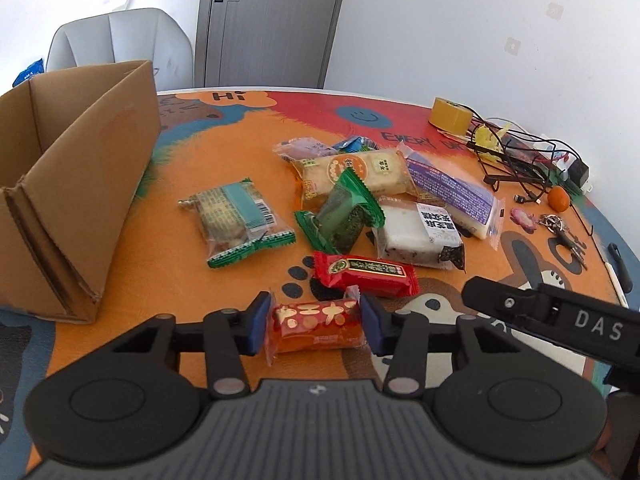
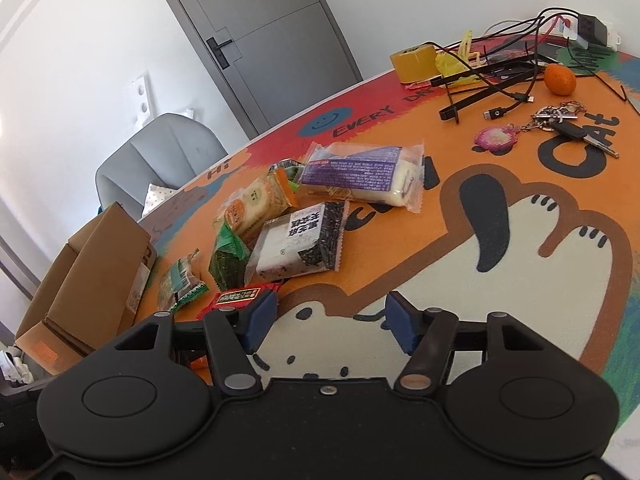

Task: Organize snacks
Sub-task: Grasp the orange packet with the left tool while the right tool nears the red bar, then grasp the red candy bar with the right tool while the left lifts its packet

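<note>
Already the left hand-held gripper point(image 1: 316, 326) clamped the small orange foil-wrapped snack point(image 1: 316, 326). It probably needed a level lift toward the brown cardboard box point(image 1: 80, 184). Right hand-held gripper point(image 2: 330, 326) gaped empty.

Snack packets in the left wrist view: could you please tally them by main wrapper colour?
Orange packets: 2
Red packet: 1
Green packets: 2
Purple packets: 2
White-and-black packet: 1
Blue packet: 1
Total: 9

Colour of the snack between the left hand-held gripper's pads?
Orange wrapper with gold-and-white print; clearest in left wrist view.
</note>
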Available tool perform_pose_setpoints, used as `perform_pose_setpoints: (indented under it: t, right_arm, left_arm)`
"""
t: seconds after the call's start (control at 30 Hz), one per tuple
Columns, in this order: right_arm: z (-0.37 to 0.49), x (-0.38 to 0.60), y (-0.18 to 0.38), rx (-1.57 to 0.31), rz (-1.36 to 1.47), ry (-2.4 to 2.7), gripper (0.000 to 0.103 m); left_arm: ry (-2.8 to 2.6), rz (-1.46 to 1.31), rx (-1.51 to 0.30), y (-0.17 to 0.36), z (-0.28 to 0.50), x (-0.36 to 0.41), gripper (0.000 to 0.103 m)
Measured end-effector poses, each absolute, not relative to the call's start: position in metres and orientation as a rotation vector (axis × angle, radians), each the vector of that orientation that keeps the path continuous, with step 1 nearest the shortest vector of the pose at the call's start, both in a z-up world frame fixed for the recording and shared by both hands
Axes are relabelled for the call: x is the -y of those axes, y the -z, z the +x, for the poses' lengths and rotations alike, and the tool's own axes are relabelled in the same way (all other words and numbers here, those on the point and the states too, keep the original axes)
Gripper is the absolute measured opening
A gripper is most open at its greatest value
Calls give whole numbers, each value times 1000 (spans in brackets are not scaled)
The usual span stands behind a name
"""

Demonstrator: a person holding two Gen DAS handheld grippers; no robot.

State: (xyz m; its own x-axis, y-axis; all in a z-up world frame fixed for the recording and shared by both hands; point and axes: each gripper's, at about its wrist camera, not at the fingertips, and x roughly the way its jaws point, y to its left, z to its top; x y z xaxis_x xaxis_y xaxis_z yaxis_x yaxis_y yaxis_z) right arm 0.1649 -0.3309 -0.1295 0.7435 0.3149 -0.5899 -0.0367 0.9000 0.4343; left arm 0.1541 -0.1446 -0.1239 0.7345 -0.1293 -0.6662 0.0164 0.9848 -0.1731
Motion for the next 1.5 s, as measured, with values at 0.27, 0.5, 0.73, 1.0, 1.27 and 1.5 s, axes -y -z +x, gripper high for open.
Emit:
perform_pose_setpoints:
  t: [0.27,0.5,0.73,1.0,1.27,1.5]
  right_arm:
    - [173,303,130,-723,382,-246,61]
    - [183,285,127,-723,352,-268,61]
    - [196,268,117,-690,321,-322,61]
    - [210,258,127,-715,300,-353,61]
    - [191,252,130,-739,229,-340,47]
    - [183,248,129,-753,203,-353,21]
  left_arm:
    - [25,-198,-708,117,150,120,45]
    - [-5,-224,-701,118,150,103,45]
    - [-14,-248,-702,118,149,92,45]
    - [-25,-264,-702,118,146,83,45]
    - [-35,-274,-695,116,140,76,45]
    - [-30,-275,-684,110,131,72,45]
